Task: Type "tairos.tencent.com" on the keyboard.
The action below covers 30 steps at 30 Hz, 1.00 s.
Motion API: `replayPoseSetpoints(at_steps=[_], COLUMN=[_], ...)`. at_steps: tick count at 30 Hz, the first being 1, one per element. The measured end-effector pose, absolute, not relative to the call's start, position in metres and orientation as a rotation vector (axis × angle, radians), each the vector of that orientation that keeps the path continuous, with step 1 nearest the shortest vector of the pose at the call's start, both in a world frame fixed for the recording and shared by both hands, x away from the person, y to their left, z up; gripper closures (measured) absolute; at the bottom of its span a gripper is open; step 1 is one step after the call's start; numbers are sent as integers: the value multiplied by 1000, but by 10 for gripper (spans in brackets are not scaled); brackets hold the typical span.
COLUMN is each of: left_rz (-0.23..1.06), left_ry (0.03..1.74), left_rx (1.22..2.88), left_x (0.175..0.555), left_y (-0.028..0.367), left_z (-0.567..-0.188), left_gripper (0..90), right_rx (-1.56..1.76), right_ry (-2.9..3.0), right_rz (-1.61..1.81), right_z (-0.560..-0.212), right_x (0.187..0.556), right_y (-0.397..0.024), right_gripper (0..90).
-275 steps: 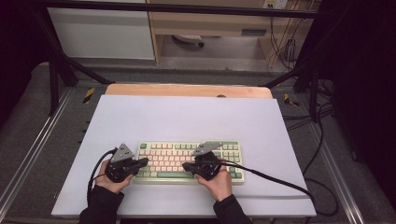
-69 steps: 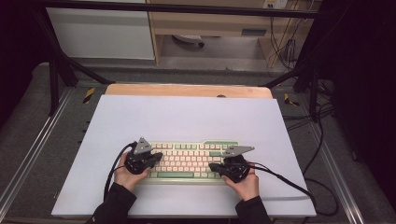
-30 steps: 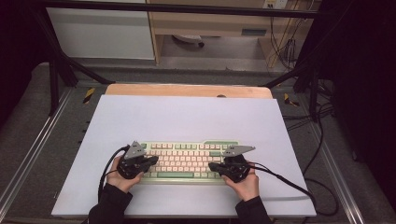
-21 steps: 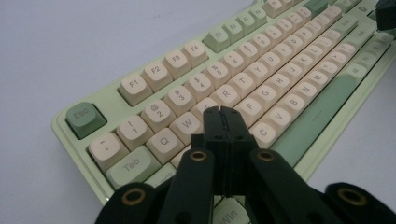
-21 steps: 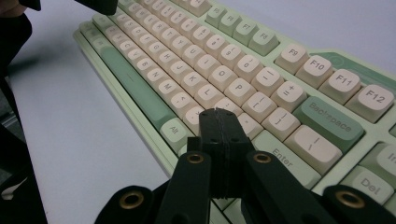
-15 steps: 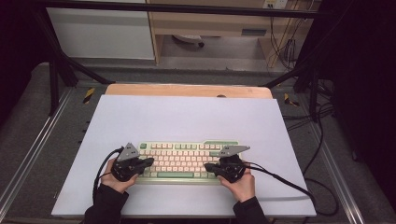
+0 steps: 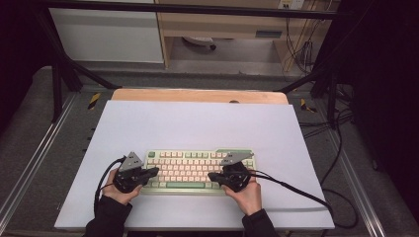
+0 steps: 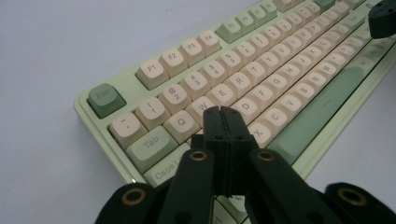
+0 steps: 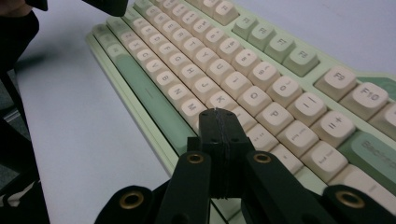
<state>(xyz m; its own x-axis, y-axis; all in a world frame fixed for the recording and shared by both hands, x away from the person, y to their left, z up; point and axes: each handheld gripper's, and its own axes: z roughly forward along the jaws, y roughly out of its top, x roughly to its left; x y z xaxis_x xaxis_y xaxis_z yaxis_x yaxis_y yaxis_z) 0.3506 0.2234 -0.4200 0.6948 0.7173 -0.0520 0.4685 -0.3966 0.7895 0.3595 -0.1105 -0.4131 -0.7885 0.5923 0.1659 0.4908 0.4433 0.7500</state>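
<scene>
High view: both hands hold closed-jawed grippers point(image 7: 153, 172) point(image 7: 213, 176) level over the keyboard's point(image 7: 197, 170) 2 ends.

In the left gripper view the left claw point(image 8: 222, 112), its jaws pressed together, covers the keyboard point(image 8: 289, 70) keys around A and S, so whether its tip touches a key cannot be told, and the picture's edges cut the board's far end and near corner. In the right gripper view the right claw point(image 9: 218, 114) likewise hides the keys beneath it, and the board runs off the right edge. In the high view the key legends are too small to read, and the person's forearms point(image 7: 106, 219) are cut by the bottom edge.
</scene>
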Motion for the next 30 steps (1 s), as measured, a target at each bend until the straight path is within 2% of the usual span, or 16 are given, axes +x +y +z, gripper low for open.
replayPoseSetpoints(at_steps=[30], left_rz=[372], left_ry=[910], left_rx=[2063], left_x=[350], left_y=[228], left_z=[-421], left_gripper=[899], right_rx=[925], right_ry=[2616], right_rz=[1288], right_z=[-426], right_x=[372], right_y=[-60], right_gripper=[900])
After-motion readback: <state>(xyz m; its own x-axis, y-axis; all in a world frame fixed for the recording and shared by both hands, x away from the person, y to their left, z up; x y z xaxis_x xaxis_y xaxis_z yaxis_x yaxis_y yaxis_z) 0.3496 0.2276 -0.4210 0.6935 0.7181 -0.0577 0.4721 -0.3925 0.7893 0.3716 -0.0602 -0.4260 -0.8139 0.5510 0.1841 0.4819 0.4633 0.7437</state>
